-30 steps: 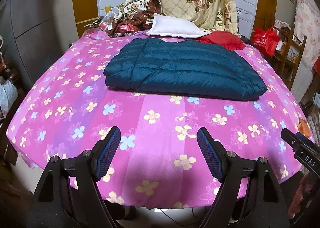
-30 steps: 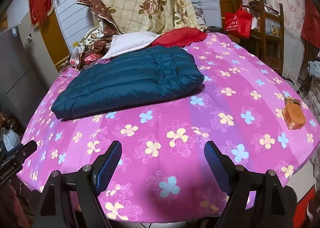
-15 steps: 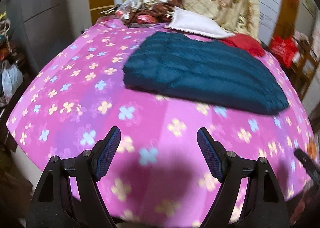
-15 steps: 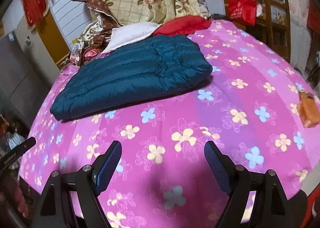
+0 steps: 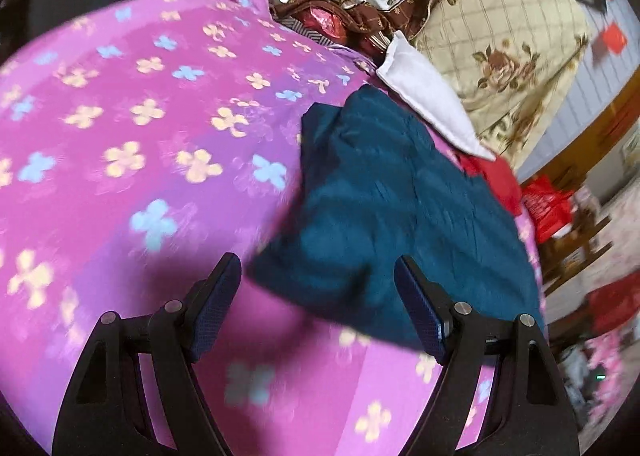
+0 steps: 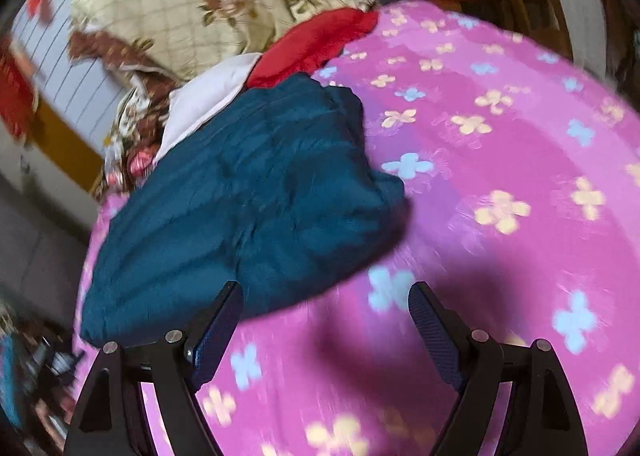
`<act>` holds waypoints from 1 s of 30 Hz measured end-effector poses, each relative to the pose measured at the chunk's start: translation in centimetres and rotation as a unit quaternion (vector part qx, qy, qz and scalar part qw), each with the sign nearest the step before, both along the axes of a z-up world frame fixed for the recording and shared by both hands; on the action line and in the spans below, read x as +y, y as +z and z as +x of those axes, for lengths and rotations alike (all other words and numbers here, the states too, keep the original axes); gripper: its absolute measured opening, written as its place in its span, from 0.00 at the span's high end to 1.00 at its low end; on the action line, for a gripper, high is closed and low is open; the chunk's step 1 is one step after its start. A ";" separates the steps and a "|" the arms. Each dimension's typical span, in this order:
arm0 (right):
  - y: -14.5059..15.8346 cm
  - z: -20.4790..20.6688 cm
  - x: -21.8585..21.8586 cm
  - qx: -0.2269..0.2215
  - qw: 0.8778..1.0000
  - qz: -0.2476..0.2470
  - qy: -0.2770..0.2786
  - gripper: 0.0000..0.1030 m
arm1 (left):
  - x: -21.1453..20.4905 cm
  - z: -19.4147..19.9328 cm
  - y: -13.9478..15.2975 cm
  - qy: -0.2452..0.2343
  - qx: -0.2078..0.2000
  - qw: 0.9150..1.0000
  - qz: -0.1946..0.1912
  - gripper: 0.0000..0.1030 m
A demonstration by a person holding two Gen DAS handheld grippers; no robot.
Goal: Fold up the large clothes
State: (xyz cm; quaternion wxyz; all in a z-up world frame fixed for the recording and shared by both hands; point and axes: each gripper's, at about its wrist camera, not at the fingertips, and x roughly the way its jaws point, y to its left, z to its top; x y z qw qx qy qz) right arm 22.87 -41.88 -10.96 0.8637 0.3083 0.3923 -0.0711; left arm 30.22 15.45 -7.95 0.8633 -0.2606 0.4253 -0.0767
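Teal quilted jacket (image 5: 392, 216) lies just ahead of the spread, empty left gripper (image 5: 318, 308) and right gripper (image 6: 326, 328); a shallow pinch could slip off its puffy, slick edge.

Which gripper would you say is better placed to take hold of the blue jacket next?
Left, marginally. The left gripper is open with a near corner of the blue jacket between its fingertips. The right gripper, also open, frames mostly pink sheet, with the jacket only by one finger.
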 end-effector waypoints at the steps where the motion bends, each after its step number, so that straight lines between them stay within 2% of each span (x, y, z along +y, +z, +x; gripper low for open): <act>1: -0.5 0.8 -0.5 -0.001 1.000 0.018 -0.004 0.20 | 0.5 0.7 -0.4 -0.006 0.000 1.000 -0.023 0.23; 4: -1.7 2.6 -1.3 -0.005 0.998 0.058 -0.008 0.20 | 1.6 2.7 -1.5 -0.028 -0.001 0.994 -0.103 0.23; 6: -2.5 3.9 -1.5 -0.007 0.997 0.075 -0.010 0.20 | 1.5 3.7 -2.0 -0.038 0.000 0.991 -0.125 0.23; 8: -3.1 4.8 -1.5 -0.011 0.996 0.087 -0.010 0.20 | 1.0 4.2 -1.9 -0.049 -0.007 0.992 -0.113 0.23; 11: -3.5 6.3 -1.3 -0.013 0.995 0.094 -0.013 0.18 | -0.6 4.7 -2.3 -0.064 -0.008 0.995 -0.076 0.19; 14: -3.3 7.5 -0.8 -0.014 0.997 0.078 -0.012 0.18 | -2.2 5.9 -4.0 -0.077 0.033 0.996 -0.044 0.19; 16: -3.2 8.3 -0.9 -0.006 0.997 0.075 -0.010 0.35 | -2.7 5.9 -4.5 -0.079 0.033 0.996 -0.036 0.26; 18: -2.9 8.5 -1.7 -0.013 0.995 0.102 -0.006 0.61 | -3.0 5.8 -4.1 -0.091 0.038 0.994 -0.048 0.48; 20: -2.0 8.1 -2.3 -0.027 0.993 0.116 0.004 0.71 | -3.7 5.3 -2.8 -0.098 0.027 0.994 -0.045 0.58; 24: 0.7 5.9 -2.7 -0.053 0.996 0.071 0.006 0.74 | -6.3 4.0 -0.6 -0.132 -0.001 0.991 -0.018 0.62; 26: 0.2 5.5 -3.3 -0.042 0.997 0.065 -0.004 0.74 | -7.7 3.6 -0.5 -0.142 0.004 0.990 0.008 0.63; 28: -1.6 5.3 -3.8 -0.023 0.996 0.087 -0.003 0.74 | -8.3 3.2 -0.8 -0.139 0.006 0.989 0.042 0.64; 30: -2.1 5.0 -3.6 -0.020 0.996 0.086 0.000 0.74 | -8.2 3.0 -0.8 -0.139 0.007 0.989 0.046 0.67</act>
